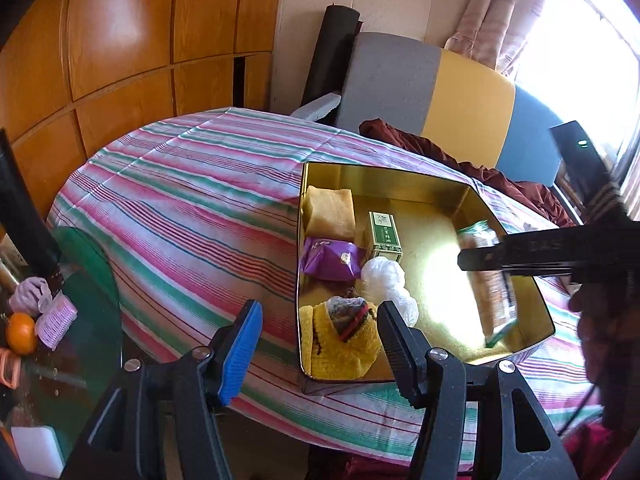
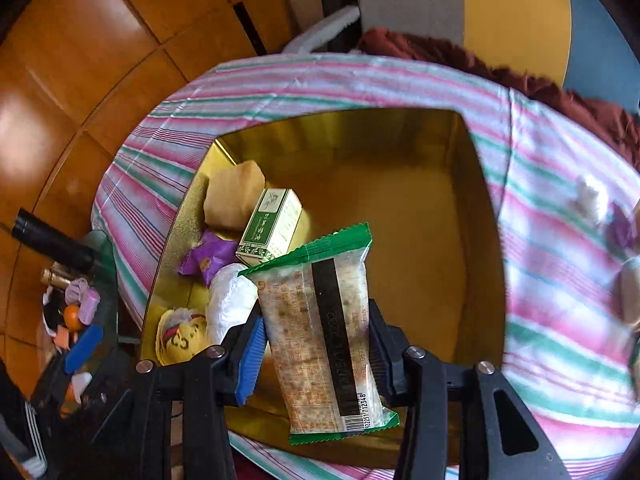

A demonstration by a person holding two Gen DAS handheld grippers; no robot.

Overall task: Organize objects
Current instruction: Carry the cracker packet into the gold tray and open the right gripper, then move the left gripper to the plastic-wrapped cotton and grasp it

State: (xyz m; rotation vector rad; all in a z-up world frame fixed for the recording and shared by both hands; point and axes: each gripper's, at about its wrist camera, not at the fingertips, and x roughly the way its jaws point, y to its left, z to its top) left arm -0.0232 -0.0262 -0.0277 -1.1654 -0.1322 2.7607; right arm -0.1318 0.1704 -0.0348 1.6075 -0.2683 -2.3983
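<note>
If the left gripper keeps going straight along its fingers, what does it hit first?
Most likely the yellow knitted item at the near end of the gold tin; it sits right between the open fingers of the left gripper. Depth is unclear, so the tin's near wall could come first.

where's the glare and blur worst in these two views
Left wrist view: the window is blown out, a bright glare patch sits on the gold tin floor, and the snack packet is smeared. Right wrist view: the striped cloth blurs at right; the packet stays sharp.
</note>
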